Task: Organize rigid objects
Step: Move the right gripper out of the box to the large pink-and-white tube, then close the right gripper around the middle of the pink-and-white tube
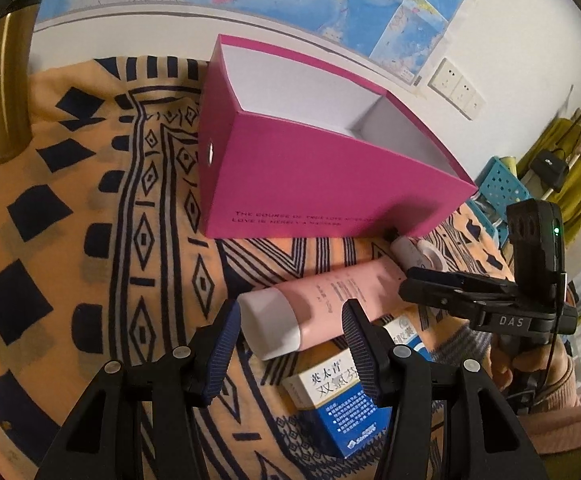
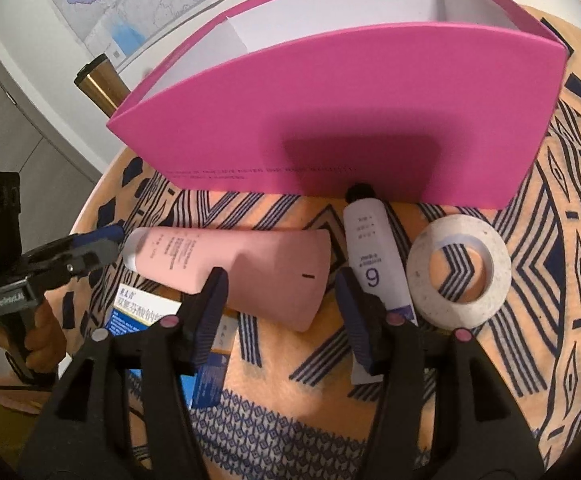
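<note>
Both sets of jaws part-open, nothing gripped: left gripper (image 1: 288,328) over the pink tube (image 1: 322,304) cap, right gripper (image 2: 280,304) at its tail. Tube mid-surface before empty magenta box (image 2: 330,120). Risk: both closing, tube squashes.

Right gripper (image 2: 280,312) jaws open over flat pink plastic tube (image 2: 234,268); white tape roll (image 2: 456,272) at three o'clock; open magenta cardboard box (image 2: 330,112) at twelve.

"DAS" on the right gripper (image 1: 511,321), "6" on the white tube (image 2: 371,276), "Sincere" on the blue medicine box (image 1: 360,436)
</note>
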{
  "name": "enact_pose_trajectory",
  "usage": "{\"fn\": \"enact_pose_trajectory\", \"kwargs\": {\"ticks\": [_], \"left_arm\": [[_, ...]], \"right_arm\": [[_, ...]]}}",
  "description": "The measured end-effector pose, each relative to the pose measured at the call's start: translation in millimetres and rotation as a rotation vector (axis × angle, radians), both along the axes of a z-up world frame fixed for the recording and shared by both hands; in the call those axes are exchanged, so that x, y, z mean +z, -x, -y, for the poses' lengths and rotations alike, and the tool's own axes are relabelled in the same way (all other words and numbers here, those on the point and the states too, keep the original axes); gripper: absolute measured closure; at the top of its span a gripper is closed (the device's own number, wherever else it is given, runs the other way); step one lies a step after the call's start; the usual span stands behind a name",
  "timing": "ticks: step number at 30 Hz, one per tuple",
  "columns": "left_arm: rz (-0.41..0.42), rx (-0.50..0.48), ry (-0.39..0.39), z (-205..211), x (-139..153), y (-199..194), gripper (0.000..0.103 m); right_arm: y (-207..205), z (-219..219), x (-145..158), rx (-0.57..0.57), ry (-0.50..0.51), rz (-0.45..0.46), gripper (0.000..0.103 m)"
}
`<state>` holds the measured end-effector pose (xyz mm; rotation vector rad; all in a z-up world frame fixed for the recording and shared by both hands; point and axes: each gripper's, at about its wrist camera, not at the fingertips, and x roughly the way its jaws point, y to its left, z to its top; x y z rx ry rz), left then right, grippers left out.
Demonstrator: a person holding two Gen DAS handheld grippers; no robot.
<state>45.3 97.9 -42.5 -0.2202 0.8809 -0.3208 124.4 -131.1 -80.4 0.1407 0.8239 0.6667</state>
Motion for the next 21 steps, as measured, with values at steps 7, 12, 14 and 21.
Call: {"fn": "enact_pose_trajectory", "kwargs": {"ticks": [7, 12, 14, 21], "left_arm": [[-0.015, -0.009, -0.005, 4.5, -4.3, 1.5, 0.049], [-0.031, -0.002, 0.009, 0.8, -6.4, -0.5, 0.049], [-0.039, 0.001, 0.012, -0.2, -7.9, -1.4, 0.049], [-0.052, 0.006, -0.005, 2.1, -10.5, -1.2, 0.049]], "right_arm": [[5.9, -12.3, 0.5, 0.012, -0.012, -0.001, 0.032], [2.7, -3.2, -2.1, 0.019, -0.090, -0.040, 0.032], [2.2, -1.3, -3.0, 0.024, -0.115, -0.049, 0.032], [6.1, -11.7, -1.8, 0.018, -0.031, -0.007, 0.033]]}}
